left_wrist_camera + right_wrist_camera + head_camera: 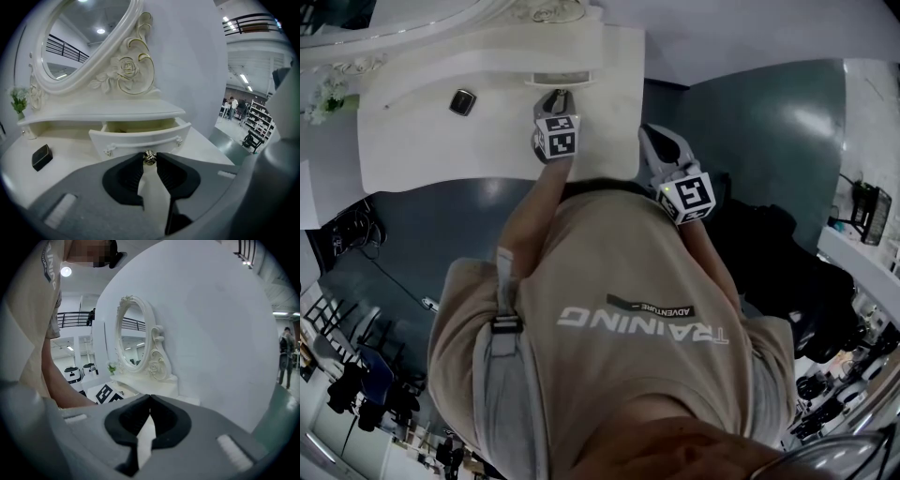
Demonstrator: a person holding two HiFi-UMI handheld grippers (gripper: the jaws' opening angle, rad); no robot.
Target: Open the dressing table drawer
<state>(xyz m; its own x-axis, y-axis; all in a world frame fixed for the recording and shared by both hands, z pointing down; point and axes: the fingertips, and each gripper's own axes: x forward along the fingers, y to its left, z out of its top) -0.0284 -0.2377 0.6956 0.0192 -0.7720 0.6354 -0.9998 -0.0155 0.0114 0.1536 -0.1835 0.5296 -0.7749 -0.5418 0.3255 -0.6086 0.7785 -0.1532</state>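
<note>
The drawer (pixel 140 139) is seen pulled partway out at the front of the dressing table (pixel 201 143), below the mirror (pixel 79 37). Its small gold knob (pixel 149 160) is pinched by the left gripper (pixel 149 155), whose jaws are kept just a little apart around it. The right gripper (pixel 149 397) is held just off the right side of the dressing table, jaws pressed together with nothing in them. A small black box (pixel 41 157) is laid on the left part of the dressing table.

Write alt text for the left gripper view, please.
The left tongs clamp the small shiny metal knob of a white curved-front drawer, which stands partly open under an ornate white oval mirror. A small black box lies on the white tabletop at left.
</note>
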